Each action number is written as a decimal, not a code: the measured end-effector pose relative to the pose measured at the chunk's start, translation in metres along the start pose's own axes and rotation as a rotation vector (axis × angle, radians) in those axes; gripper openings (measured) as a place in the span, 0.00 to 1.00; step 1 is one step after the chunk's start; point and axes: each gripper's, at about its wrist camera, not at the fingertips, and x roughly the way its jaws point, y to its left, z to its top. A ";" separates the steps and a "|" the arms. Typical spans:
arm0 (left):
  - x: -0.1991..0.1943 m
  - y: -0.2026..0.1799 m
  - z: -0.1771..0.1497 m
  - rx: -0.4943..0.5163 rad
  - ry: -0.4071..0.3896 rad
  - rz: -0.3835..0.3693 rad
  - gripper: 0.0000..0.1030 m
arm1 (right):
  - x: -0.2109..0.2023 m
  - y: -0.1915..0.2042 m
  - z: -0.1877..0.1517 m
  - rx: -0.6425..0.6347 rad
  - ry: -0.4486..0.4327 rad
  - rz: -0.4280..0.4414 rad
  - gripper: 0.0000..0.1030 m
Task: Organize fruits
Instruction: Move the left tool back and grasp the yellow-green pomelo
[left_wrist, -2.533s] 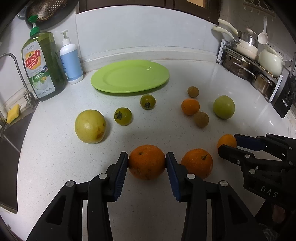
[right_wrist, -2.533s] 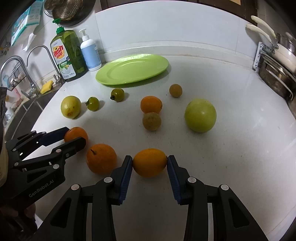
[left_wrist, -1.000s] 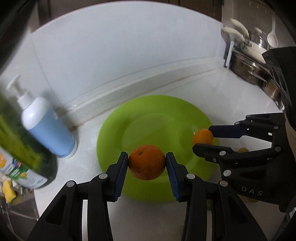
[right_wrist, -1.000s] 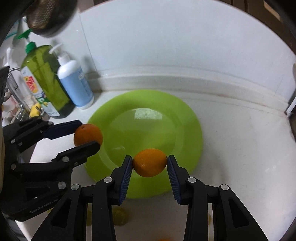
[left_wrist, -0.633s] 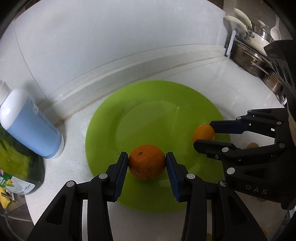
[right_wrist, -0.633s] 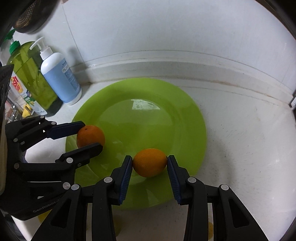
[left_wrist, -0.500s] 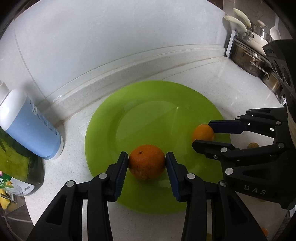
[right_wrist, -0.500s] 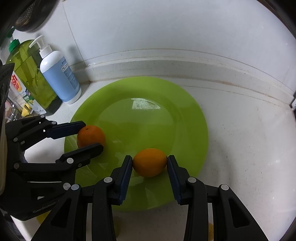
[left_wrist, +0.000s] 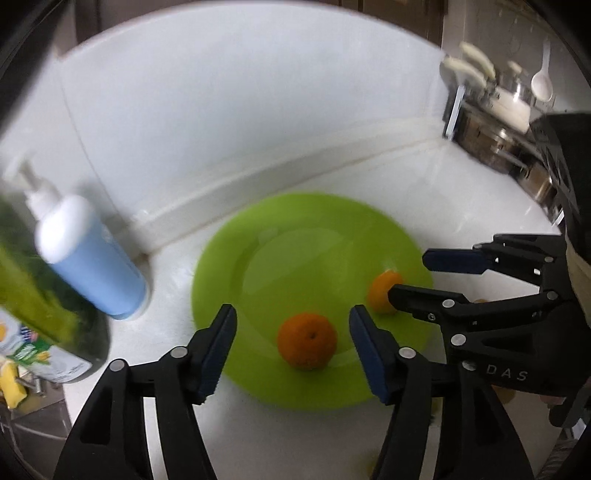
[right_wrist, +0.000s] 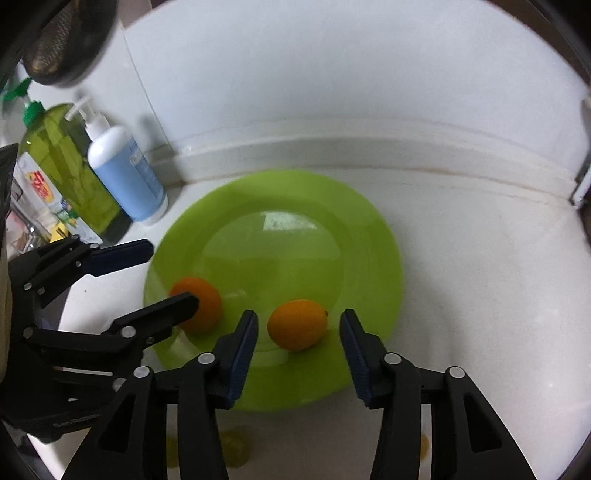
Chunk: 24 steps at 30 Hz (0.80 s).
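Both grippers angle steeply downward side by side, the left gripper (left_wrist: 291, 345) and right gripper (right_wrist: 298, 345) each opening, their fingers clear of anything between them.

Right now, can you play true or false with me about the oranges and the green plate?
1. Two oranges sit on the green plate. True: the rounder orange and the oval orange.
2. The left gripper squeezes its orange. False: its jaws are opening, clear of the orange between them.
3. The blue pump bottle stands on the plate. False: it stands beside it.
4. The right gripper grips nothing. True: its jaws are opening around the oval orange.
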 end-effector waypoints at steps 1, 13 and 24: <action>-0.009 -0.001 -0.001 -0.002 -0.017 0.009 0.65 | -0.008 0.001 -0.002 -0.001 -0.017 -0.003 0.47; -0.103 -0.012 -0.043 -0.081 -0.177 0.091 0.77 | -0.111 0.026 -0.048 -0.027 -0.227 -0.063 0.60; -0.147 -0.025 -0.095 -0.039 -0.204 0.162 0.81 | -0.154 0.038 -0.110 0.043 -0.276 -0.111 0.64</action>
